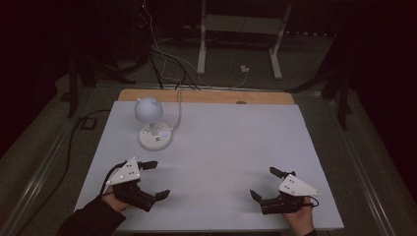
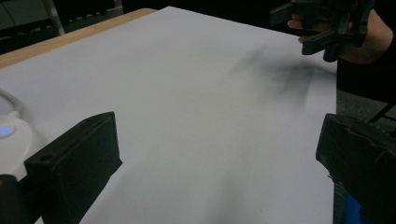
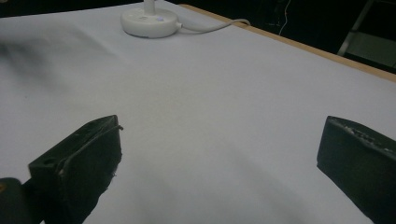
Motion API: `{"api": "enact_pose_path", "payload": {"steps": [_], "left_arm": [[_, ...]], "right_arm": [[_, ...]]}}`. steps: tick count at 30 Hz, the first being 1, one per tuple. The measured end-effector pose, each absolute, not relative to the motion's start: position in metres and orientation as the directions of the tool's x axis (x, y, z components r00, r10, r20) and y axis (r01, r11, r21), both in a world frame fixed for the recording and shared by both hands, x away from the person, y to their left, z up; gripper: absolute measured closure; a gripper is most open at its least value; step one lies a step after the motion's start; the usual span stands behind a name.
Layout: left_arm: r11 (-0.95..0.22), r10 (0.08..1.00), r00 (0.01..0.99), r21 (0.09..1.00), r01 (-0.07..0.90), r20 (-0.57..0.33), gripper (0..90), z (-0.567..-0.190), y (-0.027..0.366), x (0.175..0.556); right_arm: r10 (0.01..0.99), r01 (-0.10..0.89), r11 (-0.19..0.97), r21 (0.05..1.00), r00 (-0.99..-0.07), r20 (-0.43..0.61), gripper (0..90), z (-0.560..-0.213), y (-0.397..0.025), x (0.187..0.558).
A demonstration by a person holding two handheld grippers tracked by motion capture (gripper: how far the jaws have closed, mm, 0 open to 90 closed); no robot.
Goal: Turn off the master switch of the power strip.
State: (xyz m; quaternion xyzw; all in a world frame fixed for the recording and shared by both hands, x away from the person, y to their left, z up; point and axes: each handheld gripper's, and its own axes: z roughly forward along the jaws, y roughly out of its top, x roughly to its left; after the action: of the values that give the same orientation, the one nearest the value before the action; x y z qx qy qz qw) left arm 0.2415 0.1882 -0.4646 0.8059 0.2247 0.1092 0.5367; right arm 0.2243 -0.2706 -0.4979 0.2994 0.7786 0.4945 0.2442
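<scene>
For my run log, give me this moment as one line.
left gripper: open, empty | right gripper: open, empty | desk lamp: far left of white table, untouched

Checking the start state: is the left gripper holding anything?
No, the left gripper has its jaws wide apart with bare white table cover between them.

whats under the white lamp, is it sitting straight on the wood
The small white desk lamp with a round base stands on a white sheet covering the table. Bare light wooden tabletop shows along the far edge. The surface directly beneath the base is covered.
</scene>
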Motion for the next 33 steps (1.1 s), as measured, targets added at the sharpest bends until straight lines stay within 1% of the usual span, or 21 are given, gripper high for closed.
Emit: {"api": "enact_pose_path", "payload": {"steps": [8, 12, 24, 33], "left_arm": [[-0.310, 0.491, 0.868, 0.919, 0.245, -0.066, 0.3, -0.458, 0.184, 0.250], [-0.288, 0.501, 0.861, 0.921, 0.261, -0.087, 0.3, -0.454, 0.183, 0.254], [-0.266, 0.574, 0.814, 0.920, 0.288, -0.089, 0.4, -0.451, 0.180, 0.271], [-0.251, 0.654, 0.751, 0.912, 0.324, -0.087, 1.3, -0.454, 0.173, 0.285]], "right_arm": [[0.710, 0.221, 0.330, 0.918, -0.699, -0.087, 0.0, -0.497, -0.271, 0.224], [0.710, 0.221, 0.327, 0.919, -0.699, -0.084, 0.0, -0.497, -0.271, 0.223], [0.710, 0.218, 0.320, 0.922, -0.700, -0.081, 0.0, -0.496, -0.270, 0.222], [0.710, 0.217, 0.315, 0.924, -0.700, -0.078, 0.0, -0.495, -0.270, 0.221]]}}
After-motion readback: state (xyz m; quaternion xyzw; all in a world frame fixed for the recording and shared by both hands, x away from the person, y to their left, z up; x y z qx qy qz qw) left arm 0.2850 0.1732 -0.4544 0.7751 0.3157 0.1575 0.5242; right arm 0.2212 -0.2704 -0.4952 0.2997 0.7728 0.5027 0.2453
